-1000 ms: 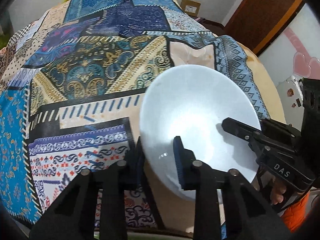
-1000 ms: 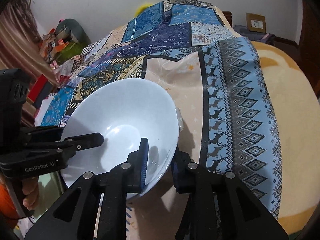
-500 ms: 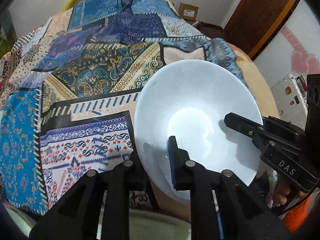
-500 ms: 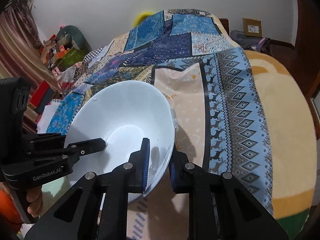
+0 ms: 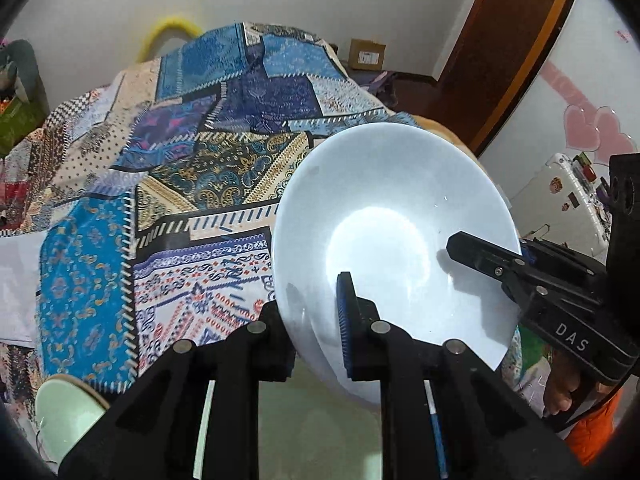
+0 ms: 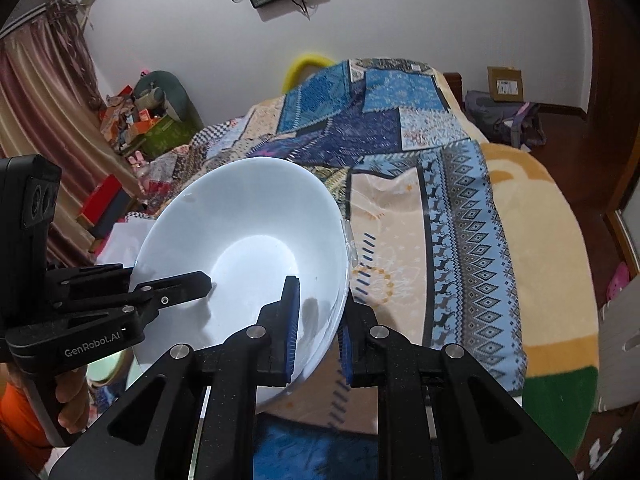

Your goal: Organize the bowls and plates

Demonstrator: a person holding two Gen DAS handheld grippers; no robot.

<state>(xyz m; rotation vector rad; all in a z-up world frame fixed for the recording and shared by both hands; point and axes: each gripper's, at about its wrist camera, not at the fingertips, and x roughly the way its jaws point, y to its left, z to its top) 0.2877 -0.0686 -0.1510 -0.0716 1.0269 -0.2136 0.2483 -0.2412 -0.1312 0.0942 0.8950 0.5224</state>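
A large white bowl [image 5: 392, 240] hangs tilted above the bed, held by both grippers at opposite sides of its rim. My left gripper [image 5: 312, 312] is shut on the near-left rim, one pad inside the bowl and one outside. In the right wrist view my right gripper [image 6: 318, 312] is shut on the bowl's [image 6: 248, 248] right rim in the same way. From the right edge of the left wrist view the other gripper's finger [image 5: 480, 254] reaches into the bowl. A pale green dish [image 5: 68, 412] lies below at the lower left.
A patchwork blanket [image 5: 200, 168] covers the bed [image 6: 532, 240] beneath the bowl. A brown door [image 5: 500, 48] and a white fridge [image 5: 572, 196] stand at the right. A cardboard box [image 6: 504, 84] and a backpack [image 6: 504, 120] sit by the far wall, with clutter [image 6: 140, 120] left.
Both grippers have raised the bowl off the blanket, still gripping its rim. More of the room shows now, and the pale green dish has come into view below.
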